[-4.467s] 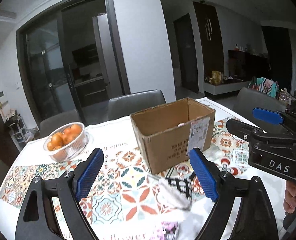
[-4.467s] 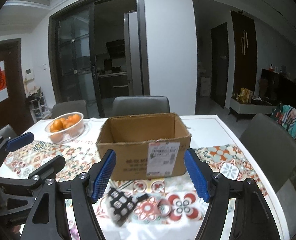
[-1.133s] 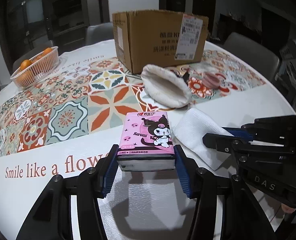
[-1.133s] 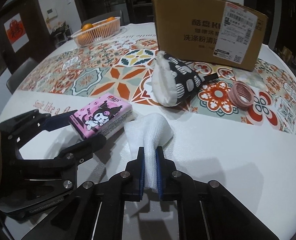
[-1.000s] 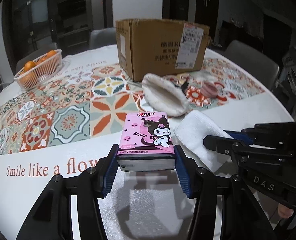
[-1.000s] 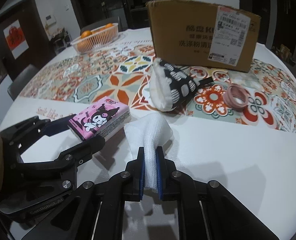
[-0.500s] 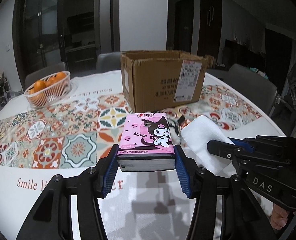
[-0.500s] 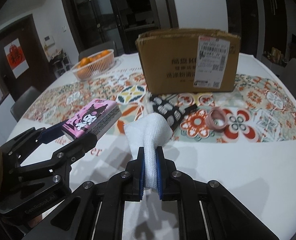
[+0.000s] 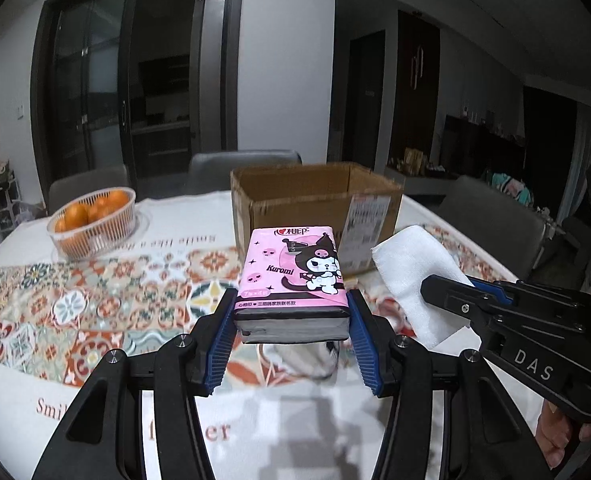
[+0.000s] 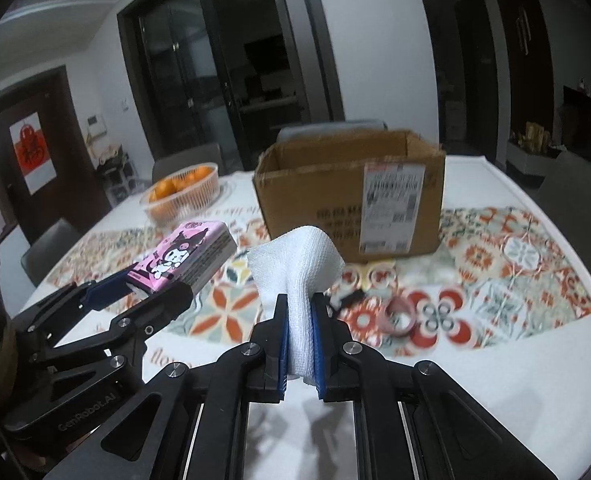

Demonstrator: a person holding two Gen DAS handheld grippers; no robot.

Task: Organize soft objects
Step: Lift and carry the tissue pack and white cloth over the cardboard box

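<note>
My left gripper (image 9: 291, 324) is shut on a pink Kuromi tissue pack (image 9: 293, 276) and holds it above the table, in front of an open cardboard box (image 9: 315, 200). The pack also shows in the right wrist view (image 10: 183, 256). My right gripper (image 10: 299, 320) is shut on a folded white cloth (image 10: 295, 260), also lifted, to the right of the pack; the cloth shows in the left wrist view (image 9: 415, 276). The box (image 10: 351, 196) stands beyond both. A black-and-white soft pouch (image 10: 345, 300) lies on the table, mostly hidden behind the cloth.
A clear basket of oranges (image 9: 91, 220) stands at the back left of the patterned tablecloth (image 9: 47, 304). A pink tape ring (image 10: 399, 318) lies right of the cloth. Grey chairs (image 9: 243, 164) stand behind the table and another (image 9: 491, 220) at the right.
Both grippers have risen from the table with the tissue pack and the white cloth and moved toward the box, whose open top now shows.
</note>
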